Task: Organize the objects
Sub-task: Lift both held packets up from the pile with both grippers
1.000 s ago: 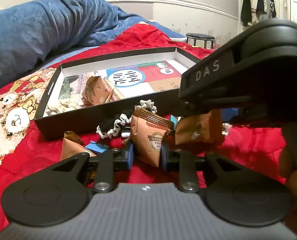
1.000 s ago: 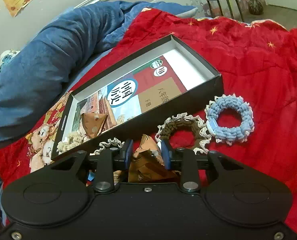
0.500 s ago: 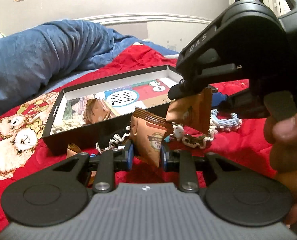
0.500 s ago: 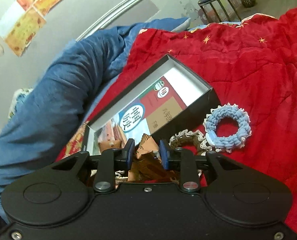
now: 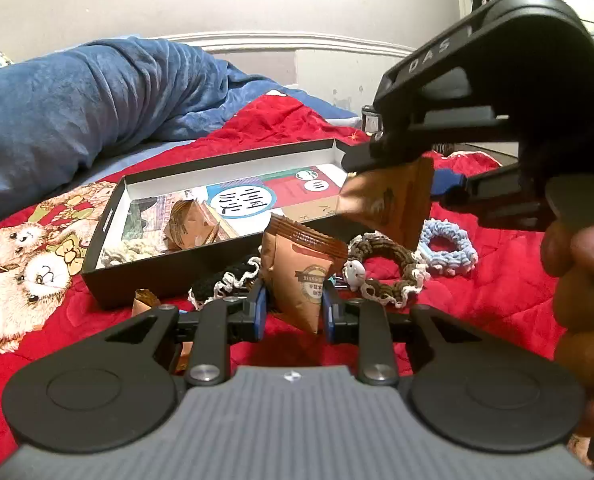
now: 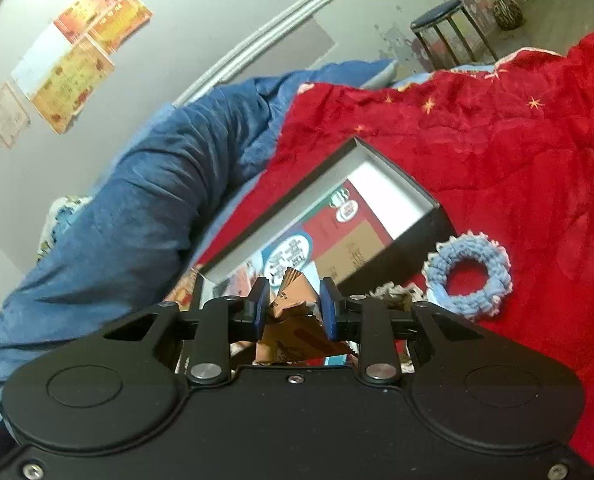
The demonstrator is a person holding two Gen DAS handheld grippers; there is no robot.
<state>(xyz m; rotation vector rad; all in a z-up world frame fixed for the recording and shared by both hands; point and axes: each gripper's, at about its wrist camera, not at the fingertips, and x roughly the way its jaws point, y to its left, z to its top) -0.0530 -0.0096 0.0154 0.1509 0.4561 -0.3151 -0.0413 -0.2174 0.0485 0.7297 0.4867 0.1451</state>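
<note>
My left gripper [image 5: 291, 311] is shut on a brown snack packet [image 5: 301, 274] and holds it above the red blanket, in front of the black box [image 5: 145, 280]. My right gripper [image 6: 293, 308] is shut on another brown packet [image 6: 293, 322]; in the left wrist view that packet [image 5: 393, 204] hangs over the box's near right corner. The box holds a brown packet [image 5: 195, 220] and a cream scrunchie [image 5: 131, 248]. A brown scrunchie [image 5: 389, 264], a blue scrunchie [image 5: 449, 246] and a black one [image 5: 221, 284] lie in front of the box.
A rolled blue blanket [image 5: 77, 112] lies behind the box. Another small brown packet [image 5: 145, 300] lies by the box's near left corner. A stool [image 6: 443, 30] stands beyond the bed. The blue scrunchie also shows in the right wrist view [image 6: 467, 276].
Both grippers have lifted with their packets. The right gripper has risen and tilted up, carrying its packet from beside the left packet to over the box's right corner.
</note>
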